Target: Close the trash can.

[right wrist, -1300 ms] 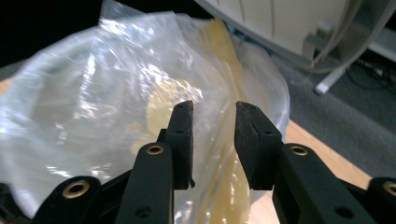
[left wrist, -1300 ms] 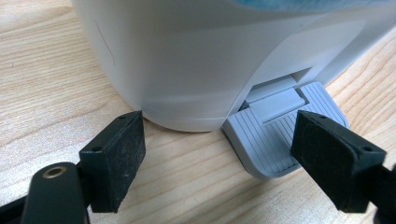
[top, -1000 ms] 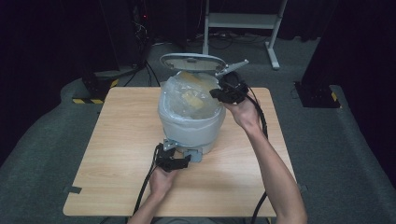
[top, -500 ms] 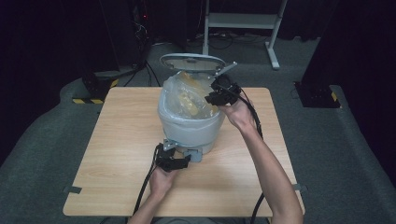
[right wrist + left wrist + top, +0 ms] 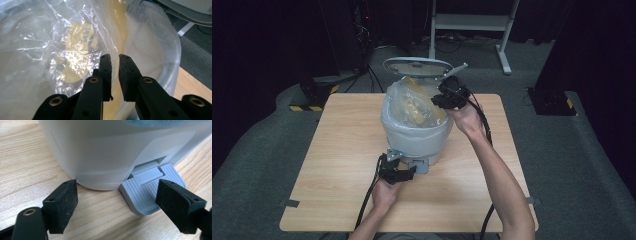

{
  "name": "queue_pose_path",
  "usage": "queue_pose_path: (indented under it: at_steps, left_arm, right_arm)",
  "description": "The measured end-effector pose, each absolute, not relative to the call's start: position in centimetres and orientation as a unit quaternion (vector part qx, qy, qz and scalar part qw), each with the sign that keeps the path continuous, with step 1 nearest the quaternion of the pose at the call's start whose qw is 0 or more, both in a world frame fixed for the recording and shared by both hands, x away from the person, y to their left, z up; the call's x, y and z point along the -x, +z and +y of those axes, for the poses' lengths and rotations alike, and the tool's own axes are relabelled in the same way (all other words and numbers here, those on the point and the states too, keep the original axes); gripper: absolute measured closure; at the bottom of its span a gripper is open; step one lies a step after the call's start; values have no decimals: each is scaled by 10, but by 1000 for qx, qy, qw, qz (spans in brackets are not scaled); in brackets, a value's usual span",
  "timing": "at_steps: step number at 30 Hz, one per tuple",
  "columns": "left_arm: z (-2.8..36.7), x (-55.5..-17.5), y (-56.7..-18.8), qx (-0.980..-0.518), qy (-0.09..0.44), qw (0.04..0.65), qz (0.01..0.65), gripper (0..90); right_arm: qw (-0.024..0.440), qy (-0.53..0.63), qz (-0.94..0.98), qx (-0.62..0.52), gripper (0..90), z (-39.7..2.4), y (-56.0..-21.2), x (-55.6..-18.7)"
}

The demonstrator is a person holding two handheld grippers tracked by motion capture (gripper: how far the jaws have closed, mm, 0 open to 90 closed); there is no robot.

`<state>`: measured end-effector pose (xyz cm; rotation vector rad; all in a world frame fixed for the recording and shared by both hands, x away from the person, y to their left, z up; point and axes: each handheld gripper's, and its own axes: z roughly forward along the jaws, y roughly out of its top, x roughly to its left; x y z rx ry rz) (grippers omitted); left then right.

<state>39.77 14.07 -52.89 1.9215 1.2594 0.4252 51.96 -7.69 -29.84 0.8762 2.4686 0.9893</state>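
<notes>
High view: the grey plastic pedal bin (image 5: pixel 414 135) stands upright at frame centre, lid (image 5: pixel 417 66) raised, pedal toward the bottom; right gripper (image 5: pixel 447 98) has just been closing, jaws narrow, on its clear bag (image 5: pixel 412 102); left gripper (image 5: pixel 398 172) gapes wide beside the pedal (image 5: pixel 147 192)

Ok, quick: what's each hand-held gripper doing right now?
Left hand-held gripper: open, jaws either side of the bin's pedal, holding nothing.
Right hand-held gripper: nearly closed at the clear bag; grip cannot be told.

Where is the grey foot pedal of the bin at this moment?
In the high view the grey foot pedal lies on the wooden table at the near base of the white bin, just ahead of the left gripper.
</notes>
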Motion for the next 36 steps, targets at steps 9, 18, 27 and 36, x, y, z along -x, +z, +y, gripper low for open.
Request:
queue_pose_path:
  at_steps: [9, 18, 27, 36]
  left_arm:
    - [141, -398, -529, -757, 167, 392, 496, 180]
    - [141, -398, -529, -757, 168, 392, 496, 180]
    - [140, -398, -529, -757, 168, 392, 495, 180]
    - [140, -398, -529, -758, 168, 391, 495, 182]
  right_arm:
    - [165, 325, 885, -290, 900, -70, -302, -525]
    - [131, 419, 844, -307, 773, -96, -307, -512]
    - [140, 494, 801, -306, 650, -116, -302, -490]
    - [146, 522, 777, -320, 598, -133, -301, -475]
